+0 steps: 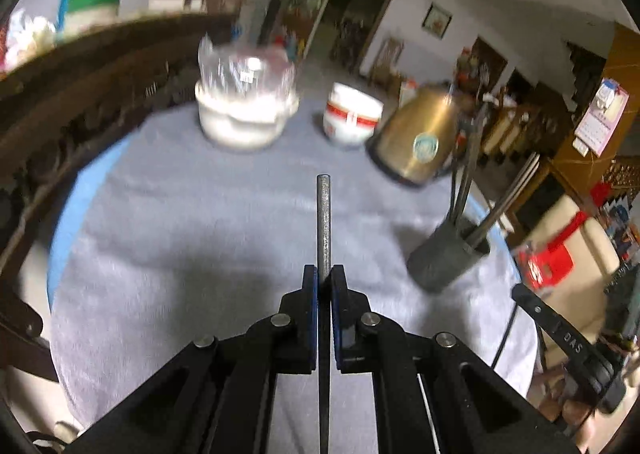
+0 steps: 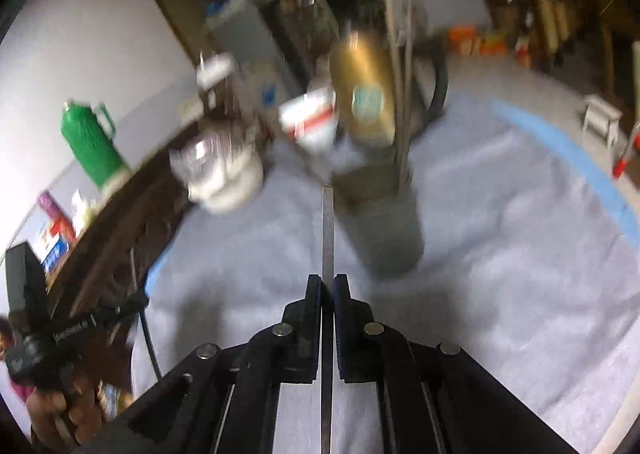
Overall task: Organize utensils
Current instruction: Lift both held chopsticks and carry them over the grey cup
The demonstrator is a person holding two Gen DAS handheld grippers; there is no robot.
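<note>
My left gripper point(image 1: 324, 274) is shut on a thin dark metal chopstick point(image 1: 324, 222) that points forward over the grey cloth point(image 1: 180, 238). To its right stands a dark grey utensil holder point(image 1: 448, 254) with several long utensils point(image 1: 466, 178) upright in it. My right gripper point(image 2: 328, 282) is shut on a thin silver chopstick point(image 2: 328, 230), whose tip points toward the blurred holder point(image 2: 394, 234) just ahead and to the right. Each gripper is raised above the cloth. The right gripper's body point(image 1: 568, 342) shows at the left view's right edge.
Behind the holder stand a gold kettle point(image 1: 420, 138), a white bowl with a red band point(image 1: 352, 118) and a white pot under clear plastic point(image 1: 246, 110). A dark wooden bench back point(image 1: 80, 94) borders the left. A green thermos point(image 2: 92, 142) stands on it.
</note>
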